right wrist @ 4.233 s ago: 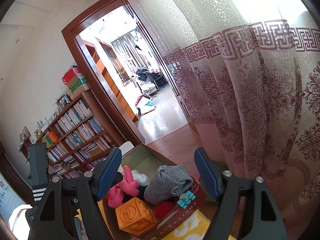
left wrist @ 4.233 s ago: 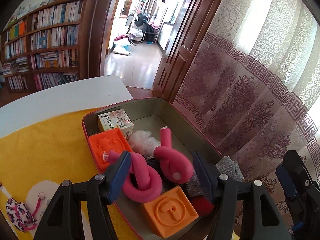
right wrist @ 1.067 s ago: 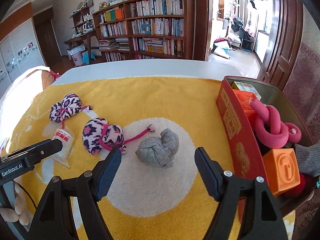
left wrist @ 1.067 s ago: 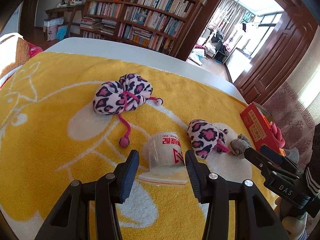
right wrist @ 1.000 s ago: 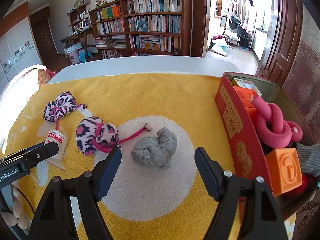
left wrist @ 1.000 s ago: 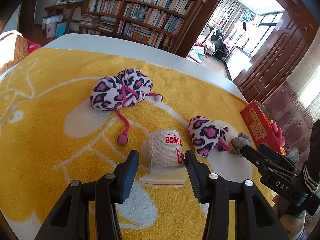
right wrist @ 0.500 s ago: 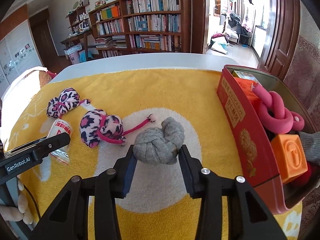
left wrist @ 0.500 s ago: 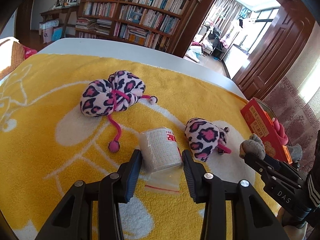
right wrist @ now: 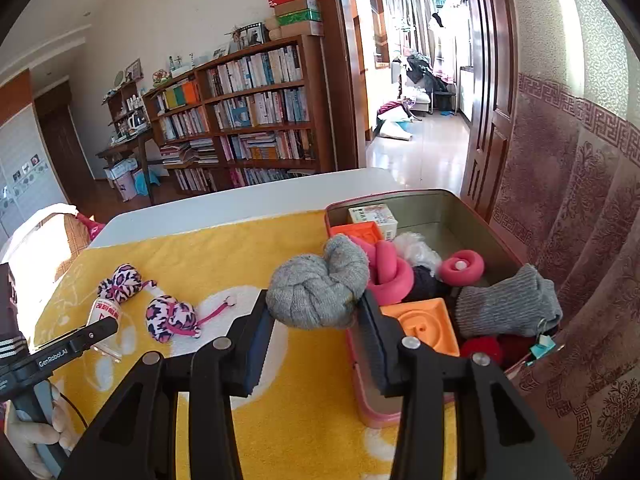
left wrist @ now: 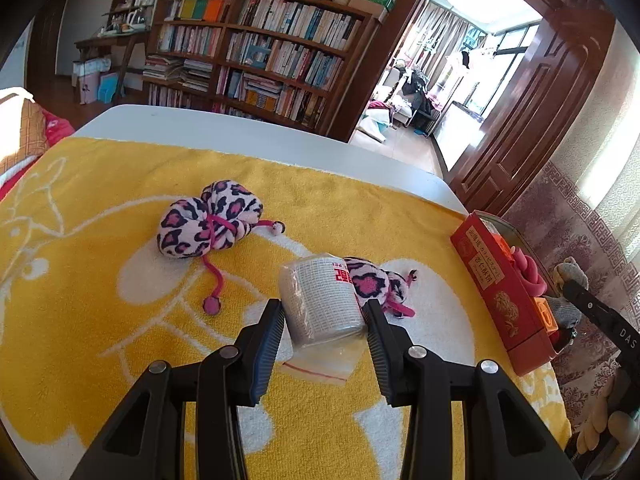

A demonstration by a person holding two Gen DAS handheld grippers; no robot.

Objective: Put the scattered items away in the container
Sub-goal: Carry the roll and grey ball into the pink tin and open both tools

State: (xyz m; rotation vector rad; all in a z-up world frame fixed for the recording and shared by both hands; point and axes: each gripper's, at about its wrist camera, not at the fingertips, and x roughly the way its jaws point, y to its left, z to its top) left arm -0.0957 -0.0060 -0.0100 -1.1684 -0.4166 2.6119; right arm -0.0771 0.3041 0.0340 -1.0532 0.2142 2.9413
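My left gripper [left wrist: 324, 312] is shut on a bagged white bandage roll [left wrist: 320, 300] and holds it just above the yellow towel [left wrist: 80, 320]. My right gripper [right wrist: 316, 312] is shut on a grey knotted sock ball [right wrist: 316, 288], lifted near the left wall of the red tin [right wrist: 452, 200]. The tin holds a pink foam knot [right wrist: 388, 276], orange blocks [right wrist: 420, 320], a grey sock [right wrist: 504, 304] and a small box [right wrist: 372, 216]. Two leopard-print pouches lie on the towel: a larger one [left wrist: 208, 224] farther left, a smaller one [left wrist: 376, 284] behind the roll.
The towel covers a white table [left wrist: 240, 128] whose far edge is bare. A patterned curtain [right wrist: 580, 200] hangs close behind the tin on the right. Bookshelves [left wrist: 260, 52] and a doorway stand beyond the table.
Both grippers have closed on their items and lifted them. The right gripper has carried the sock ball right, up to the tin's side. The left has raised the bandage roll off the towel.
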